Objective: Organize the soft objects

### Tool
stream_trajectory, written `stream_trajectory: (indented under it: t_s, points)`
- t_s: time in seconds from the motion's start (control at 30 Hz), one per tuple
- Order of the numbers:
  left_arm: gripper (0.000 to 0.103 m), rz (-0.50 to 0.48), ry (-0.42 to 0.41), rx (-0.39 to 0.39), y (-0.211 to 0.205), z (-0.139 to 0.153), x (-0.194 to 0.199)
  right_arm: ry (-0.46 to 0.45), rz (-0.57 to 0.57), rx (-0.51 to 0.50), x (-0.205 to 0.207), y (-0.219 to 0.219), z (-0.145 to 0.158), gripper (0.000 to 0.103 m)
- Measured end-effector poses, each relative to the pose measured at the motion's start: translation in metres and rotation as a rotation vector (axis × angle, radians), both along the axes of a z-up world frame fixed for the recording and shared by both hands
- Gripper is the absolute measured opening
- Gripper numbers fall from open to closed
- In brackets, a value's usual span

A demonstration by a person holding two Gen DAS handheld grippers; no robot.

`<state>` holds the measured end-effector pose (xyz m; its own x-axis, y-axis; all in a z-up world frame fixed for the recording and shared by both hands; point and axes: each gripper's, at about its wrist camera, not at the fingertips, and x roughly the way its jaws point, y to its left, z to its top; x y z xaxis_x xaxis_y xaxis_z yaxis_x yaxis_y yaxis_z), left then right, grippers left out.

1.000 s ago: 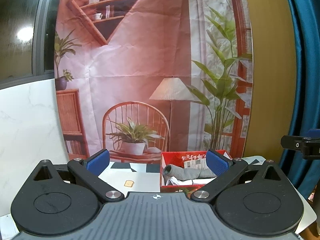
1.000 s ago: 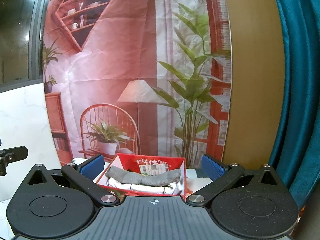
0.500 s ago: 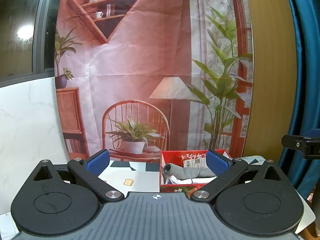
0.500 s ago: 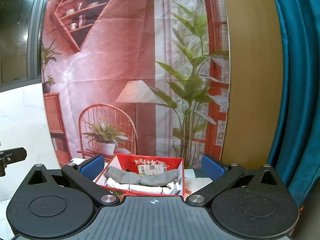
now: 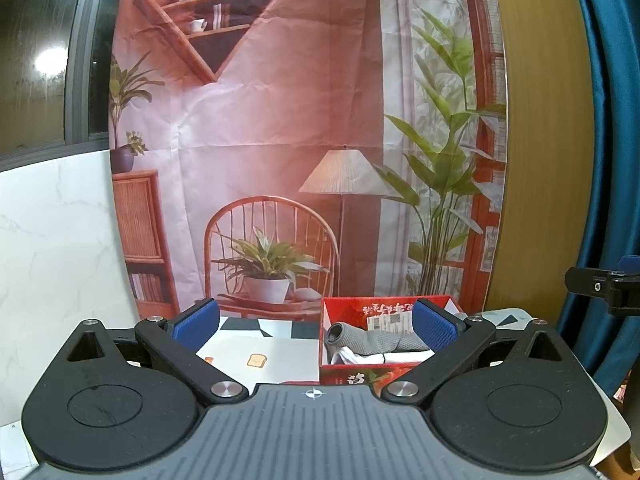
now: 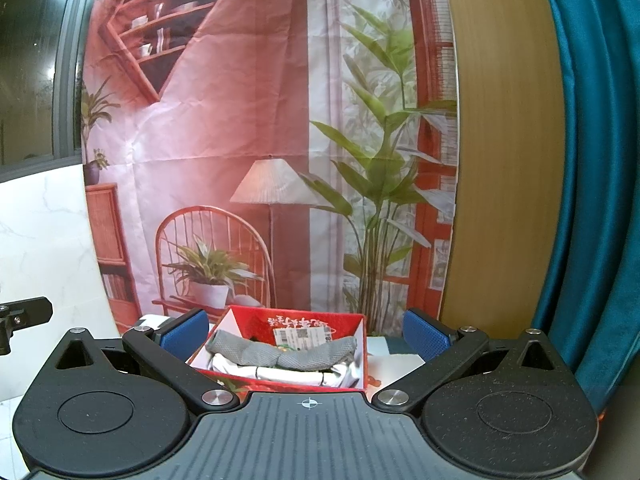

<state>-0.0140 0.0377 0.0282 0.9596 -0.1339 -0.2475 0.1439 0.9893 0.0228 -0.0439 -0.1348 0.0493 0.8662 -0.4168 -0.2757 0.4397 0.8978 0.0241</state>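
Observation:
A red cardboard box (image 6: 352, 322) (image 5: 328, 344) stands on the table ahead. Inside it a rolled grey cloth (image 6: 280, 354) (image 5: 372, 340) lies on top of a rolled white cloth (image 6: 280, 374) (image 5: 376, 358). My right gripper (image 6: 306, 334) hangs open in front of the box, blue pads wide apart and empty. My left gripper (image 5: 316, 322) is also open and empty, with the box behind its right pad (image 5: 434, 324). Both stay short of the box.
The table wears a white cloth (image 5: 276, 356) with dark shapes and a small toast print. A printed backdrop (image 5: 300, 140) of a room hangs behind, a marble panel (image 5: 52, 260) to the left and a blue curtain (image 6: 592, 200) to the right.
Both views have drifted slightly; the box sits a little lower and left in the right wrist view. Nothing was taken hold of or let go.

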Motion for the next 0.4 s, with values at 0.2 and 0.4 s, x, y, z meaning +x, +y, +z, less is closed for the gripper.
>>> stream_trajectory:
  t_s: [0.2, 0.4]
  points:
    - [0.103, 0.006, 0.007, -0.016, 0.003, 0.0006, 0.0014, 0.001, -0.001, 0.0, -0.0012, -0.0022, -0.0004, 0.103]
    - [0.103, 0.007, 0.006, -0.015, 0.002, 0.0007, 0.0011, 0.001, -0.001, 0.0, -0.0012, -0.0022, -0.0004, 0.103]
